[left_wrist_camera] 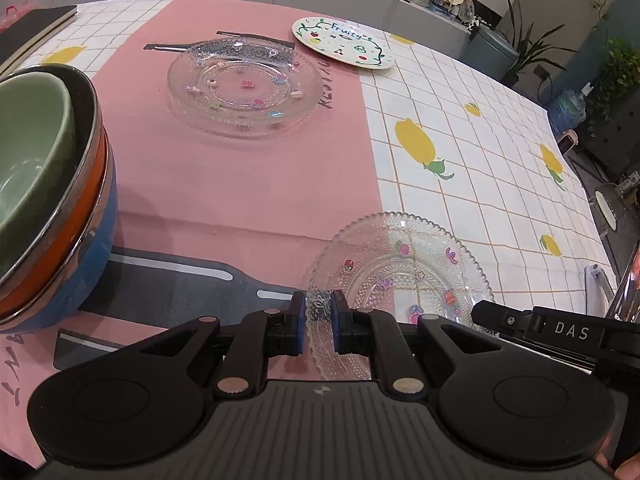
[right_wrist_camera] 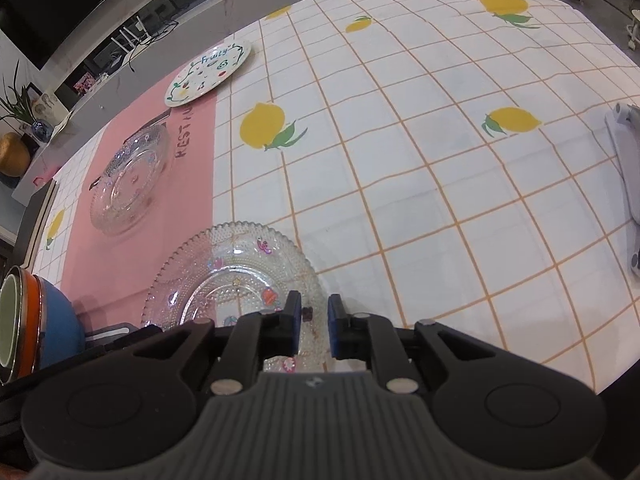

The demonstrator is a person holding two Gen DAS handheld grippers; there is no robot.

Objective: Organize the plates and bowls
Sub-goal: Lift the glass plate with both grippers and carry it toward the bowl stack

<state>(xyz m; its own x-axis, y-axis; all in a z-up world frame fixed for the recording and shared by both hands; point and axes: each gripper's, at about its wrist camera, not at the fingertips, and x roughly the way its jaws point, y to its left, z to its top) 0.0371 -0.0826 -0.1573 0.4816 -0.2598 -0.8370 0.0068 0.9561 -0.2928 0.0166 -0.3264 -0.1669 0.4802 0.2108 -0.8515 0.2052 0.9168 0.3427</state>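
Note:
A clear glass plate with small coloured stickers (left_wrist_camera: 404, 276) is held off the table between both grippers; it also shows in the right wrist view (right_wrist_camera: 236, 276). My left gripper (left_wrist_camera: 318, 322) is shut on its near-left rim. My right gripper (right_wrist_camera: 314, 324) is shut on its right rim, and its body shows in the left wrist view (left_wrist_camera: 552, 330). A second clear glass plate (left_wrist_camera: 244, 88) (right_wrist_camera: 130, 178) lies on the pink mat. A white "Fruity" plate (left_wrist_camera: 344, 42) (right_wrist_camera: 208, 72) lies farther back. A stack of bowls (left_wrist_camera: 52, 196) (right_wrist_camera: 36, 320), green inside orange and blue, stands at the left.
The table carries a white checked cloth with lemon prints (right_wrist_camera: 400, 160) and a pink mat (left_wrist_camera: 248, 176). A dark book (left_wrist_camera: 32, 24) lies at the far left. A white device (right_wrist_camera: 628, 168) lies at the right table edge. Plants and clutter stand beyond the table.

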